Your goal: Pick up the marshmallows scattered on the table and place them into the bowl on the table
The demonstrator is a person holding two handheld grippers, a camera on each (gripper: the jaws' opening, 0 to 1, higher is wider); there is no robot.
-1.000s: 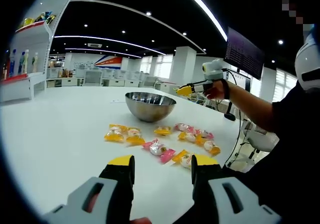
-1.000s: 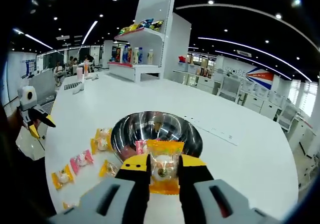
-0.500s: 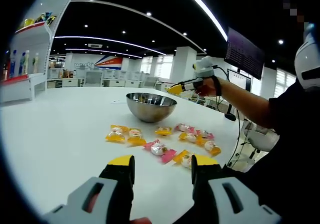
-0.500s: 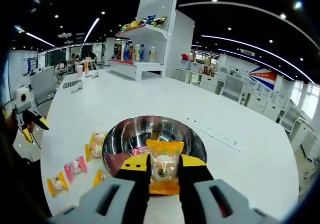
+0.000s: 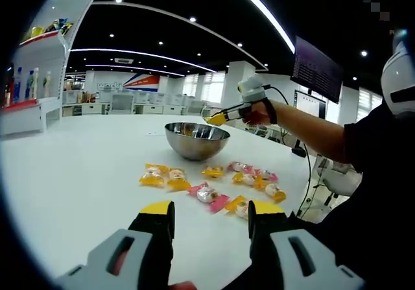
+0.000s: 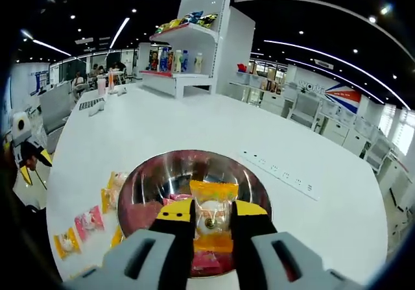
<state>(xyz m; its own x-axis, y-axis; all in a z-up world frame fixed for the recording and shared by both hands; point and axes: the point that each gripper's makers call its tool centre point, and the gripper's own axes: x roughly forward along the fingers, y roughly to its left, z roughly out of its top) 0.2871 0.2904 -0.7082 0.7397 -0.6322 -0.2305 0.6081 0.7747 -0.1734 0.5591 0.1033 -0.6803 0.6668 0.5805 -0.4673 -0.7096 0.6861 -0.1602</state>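
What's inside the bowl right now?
In the right gripper view, the steel bowl holds pink-wrapped marshmallows near its bottom. The right gripper and its orange-wrapped marshmallow cover the middle, so a full count isn't possible.

I'm working in what looks like a big showroom or shop-like demo hall. Ahead of my right tongs stands a white shelf unit [image 6: 188, 50] stocked with bottles [image 6: 176, 61] and snack packs [image 6: 188, 21]. The black ceiling carries long curved light strips [image 5: 149, 55]. Beyond the wide white table [image 5: 78, 167] I see rows of white desks [image 5: 123, 102] and a wall logo [image 5: 146, 80].
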